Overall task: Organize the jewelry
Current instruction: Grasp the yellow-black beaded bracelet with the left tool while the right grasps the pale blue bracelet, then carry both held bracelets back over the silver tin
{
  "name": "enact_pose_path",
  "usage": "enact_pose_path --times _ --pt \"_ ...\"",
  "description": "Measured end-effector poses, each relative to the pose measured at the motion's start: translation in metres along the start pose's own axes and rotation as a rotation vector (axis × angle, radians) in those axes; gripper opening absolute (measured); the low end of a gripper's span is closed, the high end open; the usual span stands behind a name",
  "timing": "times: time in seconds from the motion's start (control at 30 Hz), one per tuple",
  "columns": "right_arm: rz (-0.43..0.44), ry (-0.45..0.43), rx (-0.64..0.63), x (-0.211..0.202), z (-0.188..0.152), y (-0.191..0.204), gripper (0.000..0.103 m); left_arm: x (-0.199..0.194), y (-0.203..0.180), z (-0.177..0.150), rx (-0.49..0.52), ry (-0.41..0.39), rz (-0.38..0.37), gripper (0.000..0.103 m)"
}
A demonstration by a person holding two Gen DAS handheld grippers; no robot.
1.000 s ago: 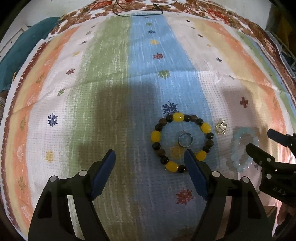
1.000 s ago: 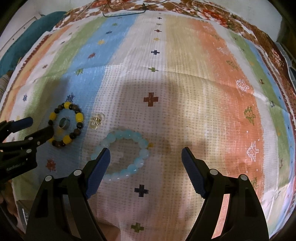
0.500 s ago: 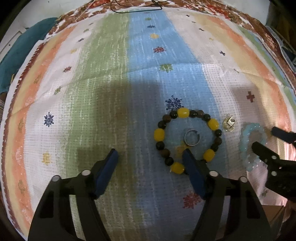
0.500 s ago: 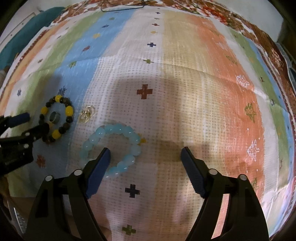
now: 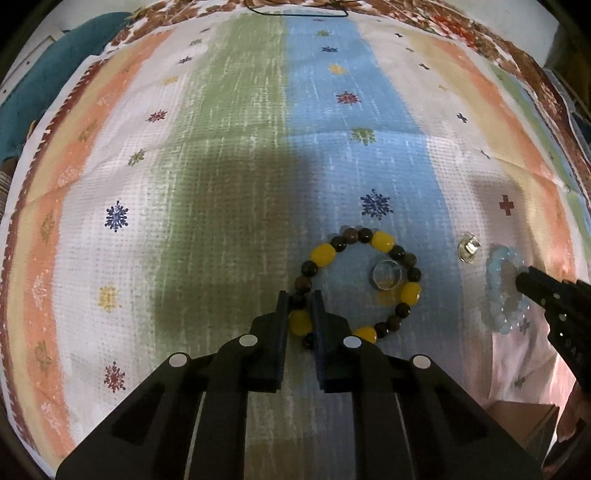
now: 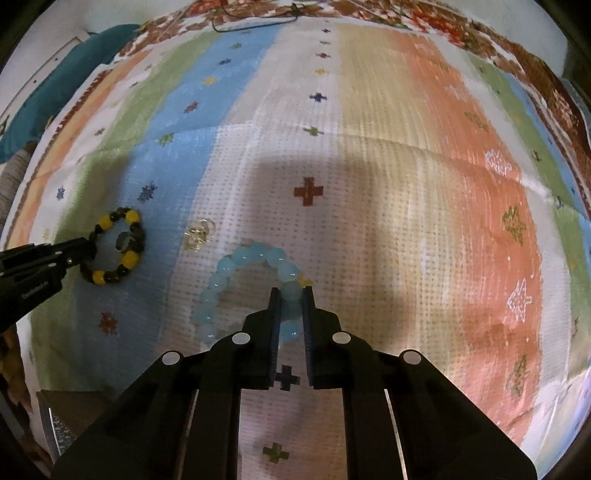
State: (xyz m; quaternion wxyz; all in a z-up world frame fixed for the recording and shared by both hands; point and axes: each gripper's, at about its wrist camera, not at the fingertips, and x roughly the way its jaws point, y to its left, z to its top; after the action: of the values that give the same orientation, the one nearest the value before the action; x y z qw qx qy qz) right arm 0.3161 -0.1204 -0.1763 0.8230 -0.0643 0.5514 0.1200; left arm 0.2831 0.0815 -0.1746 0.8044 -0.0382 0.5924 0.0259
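A yellow and dark bead bracelet (image 5: 384,240) lies on the striped cloth. My left gripper (image 5: 299,299) is shut on the near left side of this bracelet. A silver ring (image 5: 386,275) lies inside the bracelet loop. A small gold ring (image 5: 468,247) lies to its right. A pale blue bead bracelet (image 6: 225,280) lies further right, and my right gripper (image 6: 291,293) is shut on its right side. The yellow bracelet (image 6: 127,258), the gold ring (image 6: 199,230) and the left gripper also show in the right wrist view. The blue bracelet (image 5: 496,291) also shows in the left wrist view.
The striped cloth (image 5: 236,155) covers the whole work surface. A dark cord (image 5: 295,11) lies at its far edge. A teal cloth (image 5: 44,85) sits past the far left edge. A brown box corner (image 5: 524,417) shows at the near right.
Both grippers have closed from wide open. The left one moved right onto the yellow bracelet's near left side. The right one moved onto the blue bracelet's right side.
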Motion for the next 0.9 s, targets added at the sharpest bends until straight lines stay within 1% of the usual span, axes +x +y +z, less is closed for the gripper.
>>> enact_pose_path --times 0.1,0.17,0.23,0.3,0.37,0.5,0.63,0.8,0.9 --pt "-0.033 -0.036 -0.059 -0.01 0.002 0.011 0.012 -0.006 -0.001 0.001 0.012 -0.014 0.012 0.012" --pt "-0.037 -0.053 -0.08 -0.016 0.003 0.016 0.012 -0.012 -0.001 0.002 0.006 -0.027 -0.003 0.012" --pt "-0.025 -0.067 -0.085 -0.022 0.005 0.02 0.012 -0.021 -0.001 0.003 -0.003 -0.045 -0.021 0.012" --pt "-0.013 -0.08 -0.088 -0.028 0.005 0.023 0.012 -0.031 -0.002 0.004 -0.003 -0.065 -0.065 0.012" --pt "-0.007 -0.088 -0.096 -0.032 0.006 0.025 0.012 -0.039 -0.004 0.004 0.009 -0.088 -0.07 0.012" --pt "-0.002 -0.095 -0.104 -0.037 0.004 0.027 0.012 -0.045 -0.012 0.006 0.024 -0.093 -0.084 0.012" --pt "0.003 -0.104 -0.108 -0.042 0.003 0.03 0.012 -0.052 -0.012 0.007 0.014 -0.093 -0.105 0.012" --pt "0.026 -0.121 -0.117 -0.05 0.004 0.035 0.012 -0.062 -0.014 0.008 0.022 -0.109 -0.141 0.012" --pt "0.029 -0.133 -0.122 -0.054 0.003 0.037 0.012 -0.067 -0.014 0.009 0.03 -0.124 -0.143 0.012"
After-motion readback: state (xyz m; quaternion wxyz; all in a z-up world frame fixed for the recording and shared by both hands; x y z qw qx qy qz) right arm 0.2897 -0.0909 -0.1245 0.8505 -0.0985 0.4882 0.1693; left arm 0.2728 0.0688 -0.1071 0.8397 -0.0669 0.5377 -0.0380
